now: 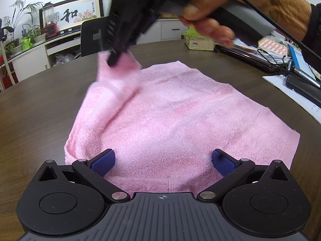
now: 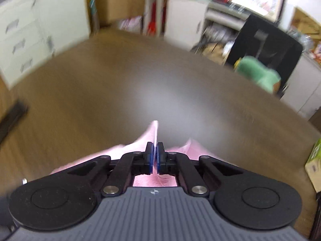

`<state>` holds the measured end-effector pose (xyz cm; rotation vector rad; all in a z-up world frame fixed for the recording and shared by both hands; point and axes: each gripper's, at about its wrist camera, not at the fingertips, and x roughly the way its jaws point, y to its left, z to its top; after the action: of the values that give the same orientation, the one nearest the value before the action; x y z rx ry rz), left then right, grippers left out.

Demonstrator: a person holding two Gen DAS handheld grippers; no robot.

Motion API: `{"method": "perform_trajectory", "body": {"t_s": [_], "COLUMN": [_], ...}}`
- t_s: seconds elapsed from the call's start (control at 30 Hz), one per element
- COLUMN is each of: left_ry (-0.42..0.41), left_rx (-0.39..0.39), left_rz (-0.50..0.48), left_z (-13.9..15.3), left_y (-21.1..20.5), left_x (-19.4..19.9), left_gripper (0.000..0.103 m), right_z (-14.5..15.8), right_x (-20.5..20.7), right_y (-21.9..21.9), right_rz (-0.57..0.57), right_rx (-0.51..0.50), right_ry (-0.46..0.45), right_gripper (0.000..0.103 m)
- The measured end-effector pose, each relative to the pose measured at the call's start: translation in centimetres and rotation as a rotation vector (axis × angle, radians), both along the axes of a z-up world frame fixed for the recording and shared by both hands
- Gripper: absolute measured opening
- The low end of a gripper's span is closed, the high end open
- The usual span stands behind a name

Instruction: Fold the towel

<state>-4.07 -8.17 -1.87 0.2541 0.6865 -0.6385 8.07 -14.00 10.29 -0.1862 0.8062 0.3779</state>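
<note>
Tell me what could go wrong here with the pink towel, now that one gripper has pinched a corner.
The right gripper is shut on only a thin corner of the pink towel, so the cloth could slip out when pulled.

The left gripper is open over the near edge, pinning nothing, so the whole towel might drag across the table instead of folding.

The raised fold already looks bunched and may crease unevenly.

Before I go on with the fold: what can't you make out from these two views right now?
- Right gripper grip: right wrist view blurred; how much pink towel the shut pads pinch is unclear.
- Towel's near edge: left wrist view, hidden under the open left gripper.
- Towel's far-left corner: smeared by motion, behind the right gripper's fingers.
</note>
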Motion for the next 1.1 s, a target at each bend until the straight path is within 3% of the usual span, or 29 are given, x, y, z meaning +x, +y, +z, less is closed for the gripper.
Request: {"method": "perform_trajectory", "body": {"t_s": [0.1, 0.2, 0.23, 0.33, 0.37, 0.5, 0.53, 0.6, 0.63, 0.67, 0.9, 1.1], "left_ry": [0.005, 0.023, 0.024, 0.029, 0.03, 0.047, 0.049, 0.054, 0.056, 0.057, 0.059, 0.034], "left_rx": [0.005, 0.016, 0.017, 0.02, 0.021, 0.031, 0.031, 0.03, 0.03, 0.031, -0.011, 0.015], "left_rz": [0.01, 0.025, 0.026, 0.028, 0.027, 0.014, 0.012, 0.006, 0.0, -0.004, -0.015, 0.054], "left_z": [0.1, 0.3, 0.3, 0.3, 0.4, 0.6, 0.6, 0.7, 0.8, 0.8, 0.8, 1.2], "left_y": [-0.1, 0.0, 0.1, 0.1, 0.1, 0.2, 0.2, 0.2, 0.2, 0.3, 1.9, 5.3], "left_x": [-0.1, -0.1, -0.1, -0.1, -0.2, 0.1, 0.1, 0.3, 0.3, 0.4, 0.3, -1.6], "left_gripper": [0.103, 0.103, 0.103, 0.103, 0.103, 0.103, 0.103, 0.103, 0.103, 0.103, 0.103, 0.103], "right_z": [1.2, 1.8, 1.7, 1.7, 1.9, 2.3, 2.3, 2.1, 2.1, 1.7, -1.8, -4.1], "right_x": [0.8, 1.7, 2.3, 3.4, 3.7, 3.2, 2.8, 1.0, -0.1, -1.0, -11.1, -20.2], "right_y": [1.0, 3.2, 4.0, 5.6, 5.5, 3.3, 1.7, -1.6, -2.6, -3.7, -10.9, -13.4], "right_rz": [0.035, 0.201, 0.257, 0.261, 0.293, 0.275, 0.242, 0.198, 0.177, 0.151, 0.005, -0.047], "right_rx": [0.041, 0.143, 0.173, 0.175, 0.219, 0.272, 0.3, 0.326, 0.322, 0.314, 0.314, 0.27], "right_ry": [-0.093, -0.168, -0.135, -0.124, -0.088, -0.047, -0.021, 0.012, 0.012, 0.013, 0.094, 0.074], "right_gripper": [0.003, 0.006, 0.008, 0.013, 0.012, 0.016, 0.022, 0.039, 0.06, 0.069, 0.067, 0.082]}}
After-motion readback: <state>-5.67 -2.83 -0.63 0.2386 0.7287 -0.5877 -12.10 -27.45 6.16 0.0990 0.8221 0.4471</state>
